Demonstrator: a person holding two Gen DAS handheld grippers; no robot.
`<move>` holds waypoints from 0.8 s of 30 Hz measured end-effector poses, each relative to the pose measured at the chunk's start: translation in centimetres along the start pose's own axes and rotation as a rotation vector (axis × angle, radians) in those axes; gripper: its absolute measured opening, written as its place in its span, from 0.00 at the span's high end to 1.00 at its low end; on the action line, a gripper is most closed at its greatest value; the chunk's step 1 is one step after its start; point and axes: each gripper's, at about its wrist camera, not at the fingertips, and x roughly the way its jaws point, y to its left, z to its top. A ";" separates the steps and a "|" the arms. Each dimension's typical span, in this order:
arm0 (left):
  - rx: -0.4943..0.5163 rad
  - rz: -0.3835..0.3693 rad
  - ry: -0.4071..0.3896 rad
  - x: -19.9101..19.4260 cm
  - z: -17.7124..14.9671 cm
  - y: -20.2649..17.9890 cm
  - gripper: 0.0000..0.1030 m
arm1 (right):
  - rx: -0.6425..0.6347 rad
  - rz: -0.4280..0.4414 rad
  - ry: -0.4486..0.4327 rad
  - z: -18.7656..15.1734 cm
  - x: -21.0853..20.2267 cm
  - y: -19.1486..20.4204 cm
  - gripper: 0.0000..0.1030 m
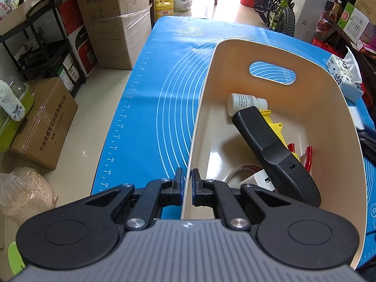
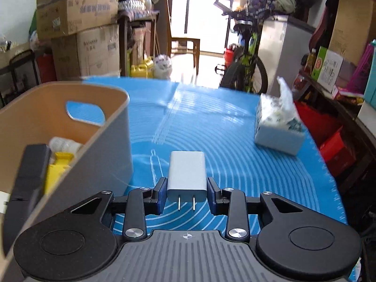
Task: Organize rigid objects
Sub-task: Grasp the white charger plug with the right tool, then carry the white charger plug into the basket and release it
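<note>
A cream storage bin [image 1: 206, 89] stands on the blue mat [image 1: 150, 108]. My left gripper [image 1: 187, 181] is shut on the bin's near wall. Inside lie a white bottle [image 1: 244, 102], a black handle-shaped device [image 1: 270, 148], a yellow tool [image 1: 276, 127], red handles [image 1: 307, 155] and a tape roll [image 1: 237, 171]. In the right wrist view the bin [image 2: 110, 145] is at the left. My right gripper [image 2: 186, 191] is shut on a white plug charger [image 2: 186, 176], prongs pointing back at the camera, held above the mat [image 2: 211, 141] beside the bin.
A tissue pack [image 2: 279, 127] sits on the mat at the right; it also shows in the left wrist view [image 1: 343, 75]. Cardboard boxes [image 1: 117, 23], a black shelf [image 1: 44, 42] and a bicycle [image 1: 279, 7] stand around the table.
</note>
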 end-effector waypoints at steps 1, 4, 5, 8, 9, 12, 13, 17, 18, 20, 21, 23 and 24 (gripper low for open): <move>-0.001 0.000 0.000 0.0 0.0 0.0 0.92 | 0.005 0.002 -0.012 0.2 -0.8 -0.1 0.59; -0.003 -0.001 0.000 0.0 0.0 0.0 0.92 | 0.014 0.031 -0.041 0.8 -3.2 -0.4 0.59; -0.003 -0.001 0.000 0.1 0.0 0.0 0.93 | 0.003 0.032 -0.054 1.0 -4.0 -0.3 0.59; -0.004 0.000 0.000 0.0 0.0 0.1 0.93 | -0.001 0.042 -0.102 1.7 -6.5 -0.2 0.59; -0.004 0.000 0.000 0.0 0.0 0.1 0.93 | 0.005 0.047 -0.121 2.1 -7.3 -0.1 0.59; -0.003 0.000 0.000 0.0 0.0 0.1 0.93 | 0.011 0.068 -0.180 3.3 -9.7 0.3 0.59; -0.004 0.000 0.000 0.0 0.0 0.1 0.93 | 0.007 0.080 -0.197 3.7 -10.4 0.6 0.59; -0.002 0.000 0.000 0.0 0.0 0.1 0.92 | -0.031 0.125 -0.229 5.2 -11.7 2.5 0.59; -0.002 0.001 0.000 0.0 0.0 0.1 0.92 | -0.039 0.138 -0.232 5.4 -11.8 3.1 0.59; -0.001 0.001 0.000 0.0 0.0 0.1 0.92 | -0.047 0.163 -0.232 5.7 -11.7 4.3 0.59; 0.001 0.002 0.000 0.0 0.0 0.1 0.92 | -0.049 0.175 -0.229 5.8 -11.6 4.9 0.59; 0.003 0.002 -0.001 0.0 0.0 0.1 0.92 | -0.061 0.203 -0.212 5.8 -11.1 6.3 0.59; 0.004 0.002 -0.001 0.0 0.0 0.1 0.93 | -0.068 0.215 -0.199 5.8 -10.8 6.8 0.59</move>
